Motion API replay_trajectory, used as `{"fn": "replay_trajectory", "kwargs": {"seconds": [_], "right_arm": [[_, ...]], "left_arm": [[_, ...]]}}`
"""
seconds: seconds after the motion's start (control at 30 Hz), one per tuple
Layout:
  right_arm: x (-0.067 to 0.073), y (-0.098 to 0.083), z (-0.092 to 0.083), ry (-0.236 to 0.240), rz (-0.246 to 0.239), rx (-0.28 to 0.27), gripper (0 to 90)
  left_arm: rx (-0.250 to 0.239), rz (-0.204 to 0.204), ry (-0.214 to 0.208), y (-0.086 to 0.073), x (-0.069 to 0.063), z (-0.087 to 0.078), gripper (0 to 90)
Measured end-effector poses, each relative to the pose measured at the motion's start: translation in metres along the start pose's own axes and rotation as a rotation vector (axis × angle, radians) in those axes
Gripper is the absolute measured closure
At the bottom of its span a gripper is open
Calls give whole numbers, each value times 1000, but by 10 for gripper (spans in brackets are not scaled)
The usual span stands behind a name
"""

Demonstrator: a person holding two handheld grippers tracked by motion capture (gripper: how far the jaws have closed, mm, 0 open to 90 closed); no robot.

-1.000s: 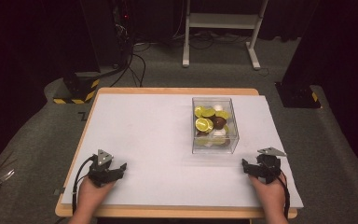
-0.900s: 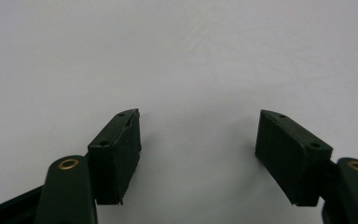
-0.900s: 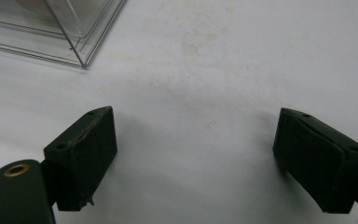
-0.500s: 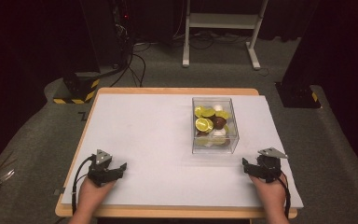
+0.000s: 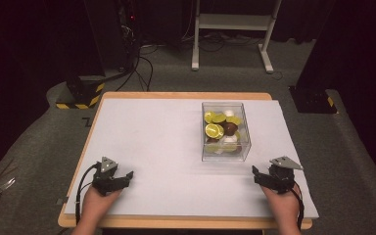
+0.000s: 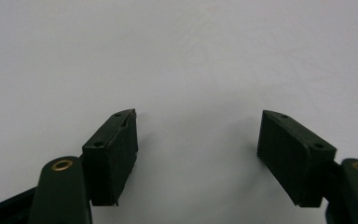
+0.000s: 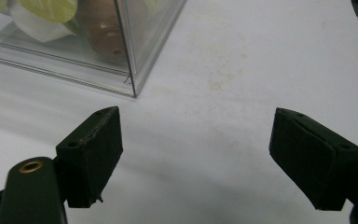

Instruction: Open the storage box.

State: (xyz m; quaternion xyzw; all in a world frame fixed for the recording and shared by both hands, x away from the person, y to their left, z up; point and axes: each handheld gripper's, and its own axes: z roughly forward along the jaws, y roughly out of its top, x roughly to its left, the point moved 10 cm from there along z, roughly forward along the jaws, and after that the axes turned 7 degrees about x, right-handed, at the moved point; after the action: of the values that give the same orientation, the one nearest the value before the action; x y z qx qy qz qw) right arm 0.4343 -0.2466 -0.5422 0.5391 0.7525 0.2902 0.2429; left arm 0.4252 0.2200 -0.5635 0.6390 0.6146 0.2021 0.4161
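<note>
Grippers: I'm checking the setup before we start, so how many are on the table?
2. The left gripper rests near the table's front left edge; the right gripper sits front right, just short of the clear box.

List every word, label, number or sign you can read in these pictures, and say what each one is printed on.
None can be read for certain.
A dark mark, perhaps "Z", on the floor by the table's left edge: partly hidden, too small to confirm.
Yellow-and-black stripes on a floor block: a hazard pattern, no words.
The clear box, white sheet, left hand-held gripper and right hand-held gripper carry no visible text.
</note>
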Motion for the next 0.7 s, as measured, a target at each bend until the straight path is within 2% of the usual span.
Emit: {"fn": "replay_trajectory", "kwargs": {"seconds": [0.13, 0.23, 0.33, 0.63, 0.67, 0.7], "right_arm": [[5, 0, -4, -2, -6, -11, 171], [9, 1, -5, -2, -10, -15, 172], [17, 2, -7, 8, -26, -25, 176], [35, 3, -12, 30, -44, -31, 178], [35, 3, -12, 30, -44, -31, 178], [37, 3, -13, 31, -41, -33, 178]], "left_arm": [[14, 14, 3, -1, 1, -1, 287], [0, -1, 0, 0, 0, 0, 286], [18, 16, -3, -2, 1, -1, 280], [17, 21, -3, -1, 0, 0, 272], [17, 21, -3, -1, 0, 0, 270], [11, 2, -5, -1, -1, 0, 270]]}}
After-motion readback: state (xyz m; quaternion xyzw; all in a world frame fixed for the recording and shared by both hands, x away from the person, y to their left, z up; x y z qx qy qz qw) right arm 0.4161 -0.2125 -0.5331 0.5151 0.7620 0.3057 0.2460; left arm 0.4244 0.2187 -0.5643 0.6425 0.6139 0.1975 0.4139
